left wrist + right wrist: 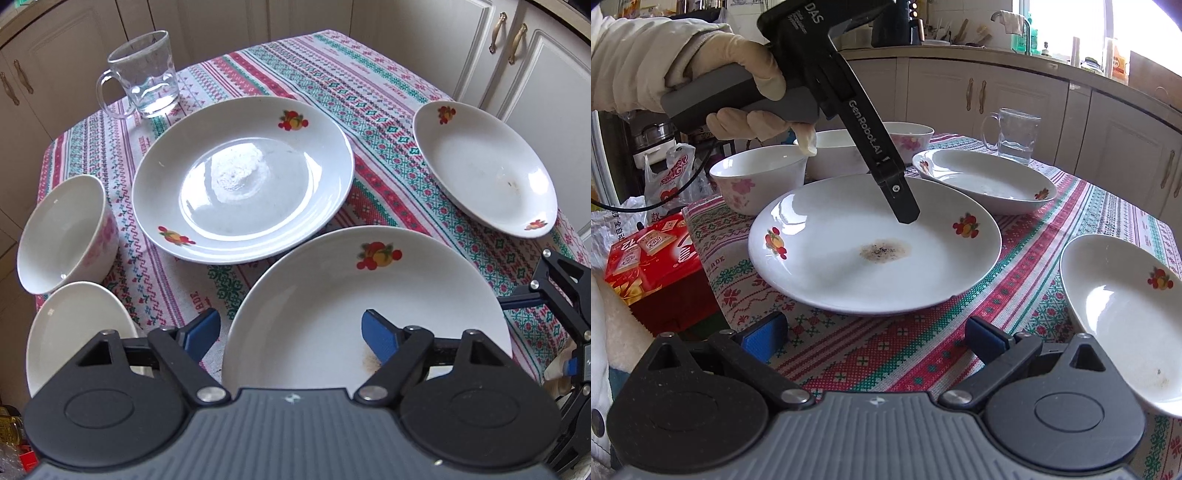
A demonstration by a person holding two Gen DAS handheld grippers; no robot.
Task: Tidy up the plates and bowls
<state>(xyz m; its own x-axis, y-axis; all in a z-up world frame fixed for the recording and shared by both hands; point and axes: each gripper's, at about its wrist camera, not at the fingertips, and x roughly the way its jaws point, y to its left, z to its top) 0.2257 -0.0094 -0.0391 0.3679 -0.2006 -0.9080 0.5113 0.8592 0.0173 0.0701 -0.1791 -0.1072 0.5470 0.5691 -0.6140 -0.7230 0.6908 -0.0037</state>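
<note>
Glass mug [142,75] behind plates [242,179]

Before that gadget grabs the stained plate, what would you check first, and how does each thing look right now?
1. Left gripper astride the stained plate rim, one finger inside, one outside: ok.
2. Pads pressing on the rim: not ok, gap visible.
3. Right gripper empty and open: ok.
4. Stained plate free of other dishes: ok.
5. Centre plate free to stack on: ok.
6. Glass mug away from both grippers: ok.
</note>
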